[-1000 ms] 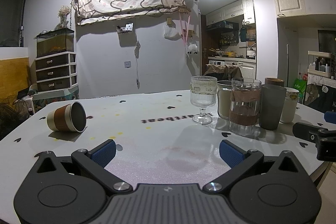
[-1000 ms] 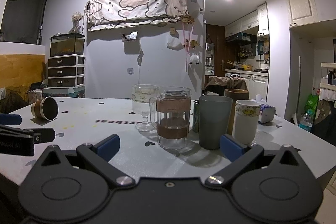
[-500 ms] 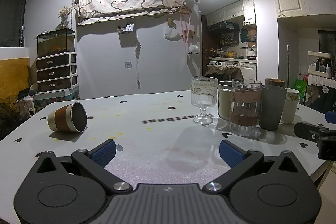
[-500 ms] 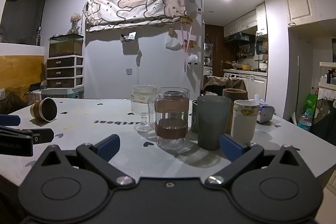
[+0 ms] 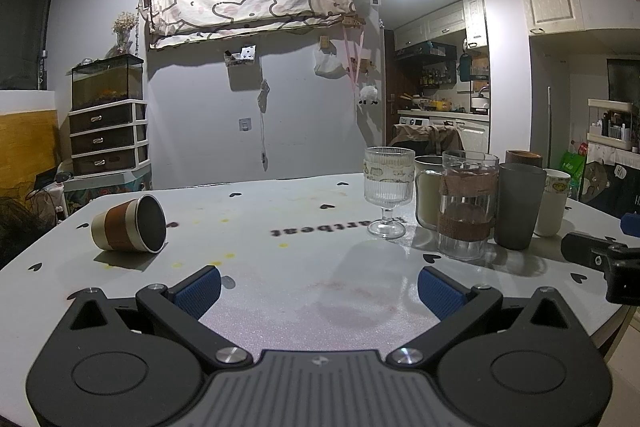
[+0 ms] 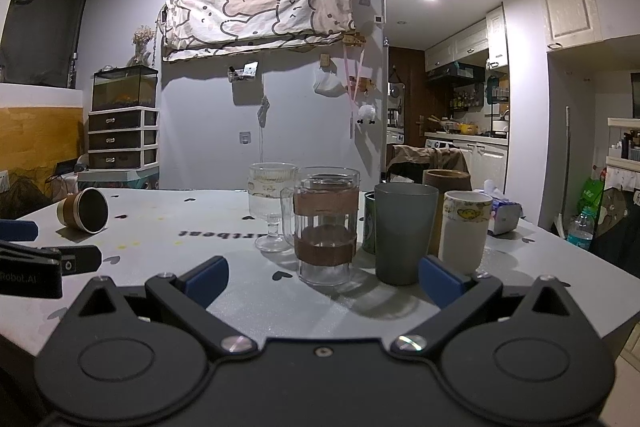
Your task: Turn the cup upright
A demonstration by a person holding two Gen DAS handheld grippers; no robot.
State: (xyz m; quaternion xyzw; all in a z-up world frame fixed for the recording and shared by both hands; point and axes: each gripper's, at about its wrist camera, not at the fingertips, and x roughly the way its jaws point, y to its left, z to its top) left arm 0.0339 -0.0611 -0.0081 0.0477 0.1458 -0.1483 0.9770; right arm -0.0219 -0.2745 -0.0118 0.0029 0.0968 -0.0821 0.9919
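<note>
A cream cup with a brown band lies on its side on the white table, at the far left, its dark mouth turned toward me. It also shows in the right wrist view. My left gripper is open and empty, low over the near table, to the right of and nearer than the cup. My right gripper is open and empty, facing the group of upright cups. Each gripper's tip shows at the edge of the other's view.
Several upright vessels stand together at the right: a ribbed stem glass, a glass mug with brown bands, a grey tumbler, a white cup. A tissue pack lies far right. The table edge runs close at the right.
Both grippers have stayed nearly still, with a slight drift of view. The lying cup has not moved.
</note>
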